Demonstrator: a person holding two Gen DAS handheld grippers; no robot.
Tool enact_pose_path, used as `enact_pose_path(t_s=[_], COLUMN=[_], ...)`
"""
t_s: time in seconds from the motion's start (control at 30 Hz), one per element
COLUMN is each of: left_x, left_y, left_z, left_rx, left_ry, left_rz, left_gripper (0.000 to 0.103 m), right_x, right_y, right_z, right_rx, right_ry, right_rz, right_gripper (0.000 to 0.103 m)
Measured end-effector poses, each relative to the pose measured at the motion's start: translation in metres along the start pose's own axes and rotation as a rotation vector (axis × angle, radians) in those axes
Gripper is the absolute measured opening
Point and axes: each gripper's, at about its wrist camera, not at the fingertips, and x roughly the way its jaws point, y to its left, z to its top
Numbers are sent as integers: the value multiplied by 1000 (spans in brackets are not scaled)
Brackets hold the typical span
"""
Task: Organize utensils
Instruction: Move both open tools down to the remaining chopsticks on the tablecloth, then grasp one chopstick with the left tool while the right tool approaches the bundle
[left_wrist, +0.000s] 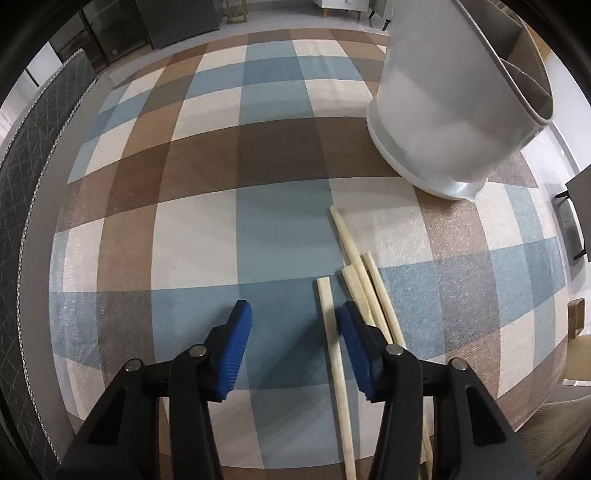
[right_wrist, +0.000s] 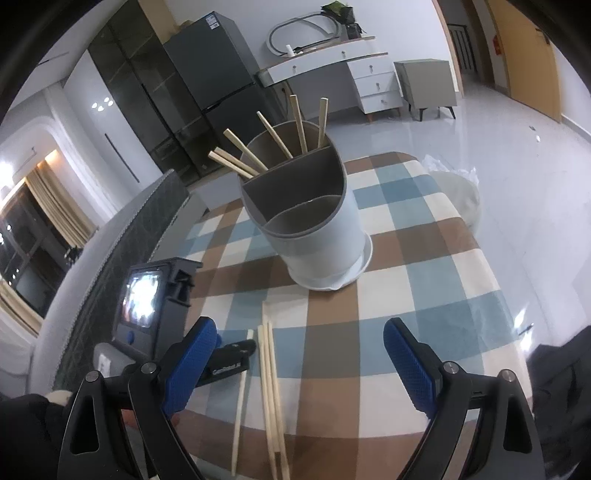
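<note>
Pale wooden chopsticks (left_wrist: 354, 258) seen loose on checked counter cloth (left_wrist: 192, 229), just before grey divided holder (right_wrist: 314, 221); several more already stood in holder's rear compartment. Left tongs (left_wrist: 291, 343) spread wide, nothing gripped, one stick lying between pads. Right tongs (right_wrist: 299, 365) likewise released, held above bundle. Risk judged: neighbouring sticks nudged or scattered by right pad at closing, since they lie touching.
</note>
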Motion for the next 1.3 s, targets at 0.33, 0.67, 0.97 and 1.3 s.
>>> enact_pose_path(t_s=[0.33,0.67,0.97,1.3], left_x=[-5,-73,-86,-70], left_y=[4,54,93,129], left_z=[13,-26,-14,-19], left_rx=[-51,-208,-293,-388], left_ry=[30,-198,-296,-271], left_rz=[-73,-177,-255,-321], left_gripper=[2,2,2,2], right_x=[0,23,57,142], right_y=[-1,3,47,86], right_z=[-1,-14,-15,-11], right_rx=[-4,-22,-179,-366], right_ry=[4,128,253,407], right_rz=[-8,-7,46,7], right_gripper=[92,55,37,26])
